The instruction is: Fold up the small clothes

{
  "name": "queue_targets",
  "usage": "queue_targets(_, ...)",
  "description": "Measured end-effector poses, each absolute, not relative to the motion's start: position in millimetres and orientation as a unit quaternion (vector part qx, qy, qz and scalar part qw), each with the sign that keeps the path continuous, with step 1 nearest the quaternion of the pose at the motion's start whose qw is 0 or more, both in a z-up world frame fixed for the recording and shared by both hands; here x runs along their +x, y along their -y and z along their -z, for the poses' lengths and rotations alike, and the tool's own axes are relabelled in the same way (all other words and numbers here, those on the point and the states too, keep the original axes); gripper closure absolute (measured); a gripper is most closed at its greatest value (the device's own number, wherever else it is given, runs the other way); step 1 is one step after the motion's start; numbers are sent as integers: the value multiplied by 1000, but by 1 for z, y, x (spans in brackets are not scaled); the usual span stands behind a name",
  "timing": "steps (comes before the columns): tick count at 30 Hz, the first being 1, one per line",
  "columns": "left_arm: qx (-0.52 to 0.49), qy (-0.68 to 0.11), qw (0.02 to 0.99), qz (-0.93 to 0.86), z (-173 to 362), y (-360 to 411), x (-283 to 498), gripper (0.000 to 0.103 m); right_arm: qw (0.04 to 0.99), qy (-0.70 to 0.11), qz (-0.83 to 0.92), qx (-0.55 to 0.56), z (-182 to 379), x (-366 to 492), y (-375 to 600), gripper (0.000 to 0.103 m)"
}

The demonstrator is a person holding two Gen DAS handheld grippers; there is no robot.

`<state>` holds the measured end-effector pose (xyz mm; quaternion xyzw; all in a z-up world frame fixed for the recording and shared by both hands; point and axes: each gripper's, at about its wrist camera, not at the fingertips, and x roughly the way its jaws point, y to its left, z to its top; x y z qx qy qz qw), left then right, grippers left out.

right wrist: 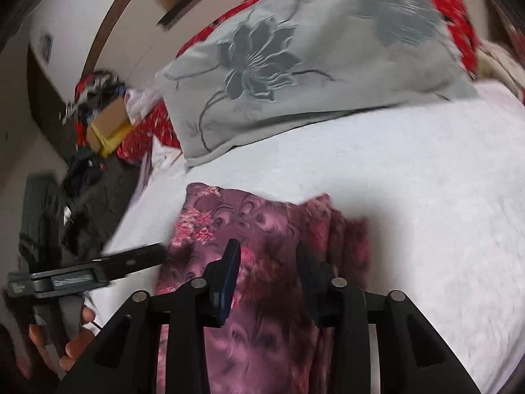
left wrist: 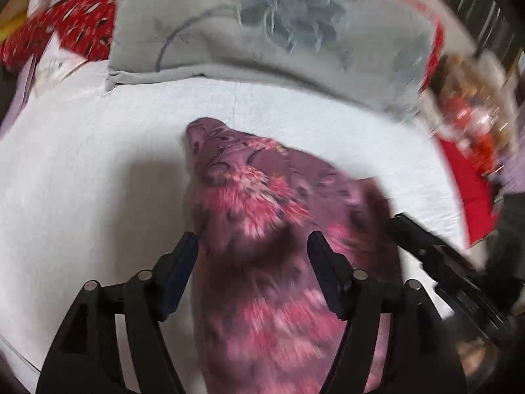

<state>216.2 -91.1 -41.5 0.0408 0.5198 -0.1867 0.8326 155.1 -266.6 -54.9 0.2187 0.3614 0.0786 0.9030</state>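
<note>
The purple floral garment point(left wrist: 262, 246) is lying beneath both released grippers, left gripper point(left wrist: 252, 246) and right gripper point(right wrist: 267, 252); its edge nearest the grey pillow point(left wrist: 262, 32) is best being pinched squarely.

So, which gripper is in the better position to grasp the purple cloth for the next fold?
Probably the left gripper: its fingers stand open over the middle of the purple floral cloth. The right gripper is also above it, but with a narrower gap.
</note>
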Motion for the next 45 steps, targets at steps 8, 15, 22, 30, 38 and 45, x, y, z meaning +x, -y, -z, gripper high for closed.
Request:
queue_targets(8,-14,-568,802,185,63,69,252,17,884,-411,-45,217,88,180,284,90)
queue_targets(15,1,-550,814,187,57,33,193,16,886,-405,-155,166,69,122,269,76)
queue_targets(22,-3,-567,806,170,58,24,177,15,875,-455,-103,130,73,111,256,72)
queue_targets(30,59,-586,793,153,97,35,134,13,851,-501,-115,108,110,66,247,53)
queue_targets(38,74,-574,804,136,97,34,126,12,859,-495,-95,87,100,38,241,53)
queue_targets(45,67,-578,802,137,100,30,130,12,860,-494,-85,93,104,26,245,53)
